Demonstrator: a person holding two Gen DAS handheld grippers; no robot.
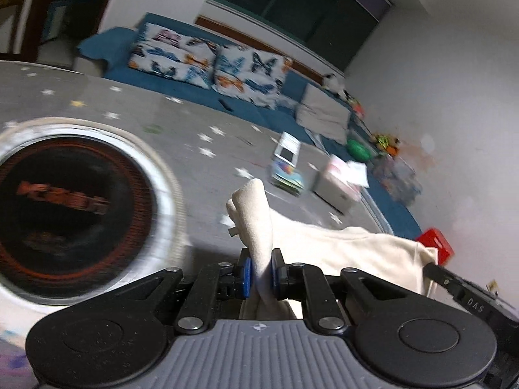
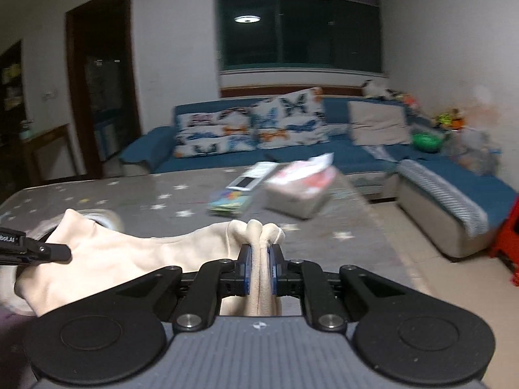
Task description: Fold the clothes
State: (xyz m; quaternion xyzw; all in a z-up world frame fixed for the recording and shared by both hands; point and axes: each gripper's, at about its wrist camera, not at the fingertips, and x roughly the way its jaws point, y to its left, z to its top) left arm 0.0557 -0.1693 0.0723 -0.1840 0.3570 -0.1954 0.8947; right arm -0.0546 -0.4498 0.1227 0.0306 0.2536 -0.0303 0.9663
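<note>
A cream garment [image 1: 356,249] hangs stretched between my two grippers above the grey star-patterned table [image 1: 194,123]. In the left wrist view my left gripper [image 1: 261,256] is shut on a bunched fold of it that sticks up past the blue pads [image 1: 246,272]. My right gripper [image 1: 436,267] grips the garment's far end at the right. In the right wrist view my right gripper [image 2: 261,251] is shut on a folded edge of the cream garment [image 2: 146,253], and my left gripper [image 2: 63,253] holds the other end at the left, over the table [image 2: 324,246].
A round black and orange heater-like disc with a white rim [image 1: 74,207] lies on the table at the left. A tissue box [image 2: 298,191] and a stack of booklets [image 2: 236,194] sit at the far side. A blue sofa [image 2: 356,155] lies behind, with a red stool [image 2: 509,243] at the right.
</note>
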